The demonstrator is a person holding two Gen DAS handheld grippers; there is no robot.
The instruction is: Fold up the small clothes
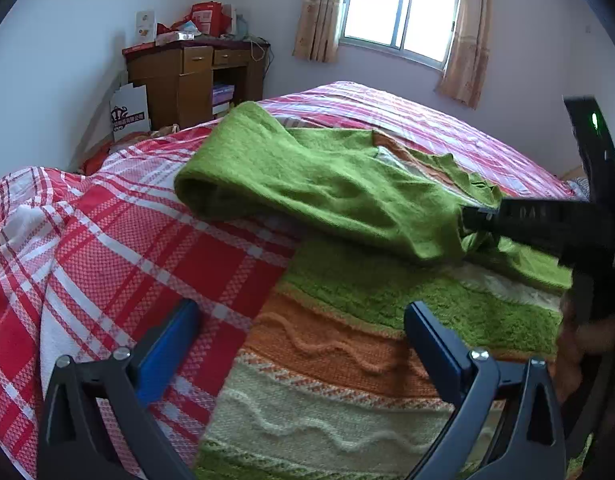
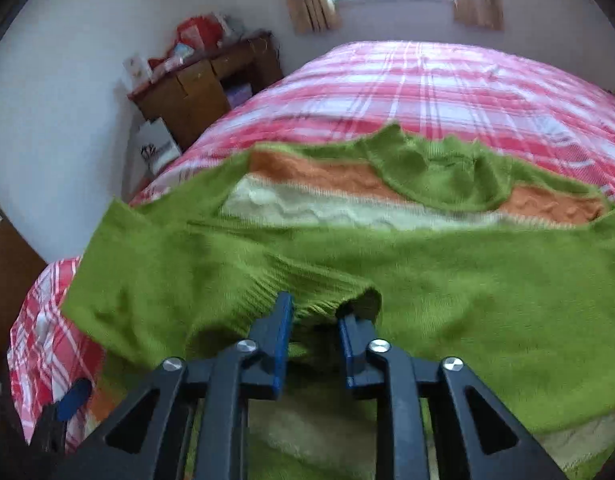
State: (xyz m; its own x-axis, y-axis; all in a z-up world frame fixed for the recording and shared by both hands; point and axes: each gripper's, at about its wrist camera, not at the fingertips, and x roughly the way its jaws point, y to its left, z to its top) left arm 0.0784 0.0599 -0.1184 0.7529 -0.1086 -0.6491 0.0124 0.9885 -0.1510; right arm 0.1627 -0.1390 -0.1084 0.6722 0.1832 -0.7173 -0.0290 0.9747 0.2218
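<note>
A small knitted sweater, green with orange and cream stripes (image 1: 327,360), lies on a bed with a red and white plaid cover (image 1: 127,260). My left gripper (image 1: 301,344) is open and empty, just above the sweater's left edge. My right gripper (image 2: 315,320) is shut on the ribbed cuff of a green sleeve (image 2: 307,284) and holds it over the sweater's body. In the left wrist view the right gripper (image 1: 479,216) shows at the right, pinching the sleeve (image 1: 307,184), which is folded across the sweater. The sweater's neckline (image 2: 435,172) lies at the far side.
A wooden desk (image 1: 195,80) with clutter on top stands against the far left wall beside the bed. A white paper bag (image 1: 129,112) leans by it. A curtained window (image 1: 399,8) is in the back wall. The plaid bed cover (image 2: 427,92) stretches beyond the sweater.
</note>
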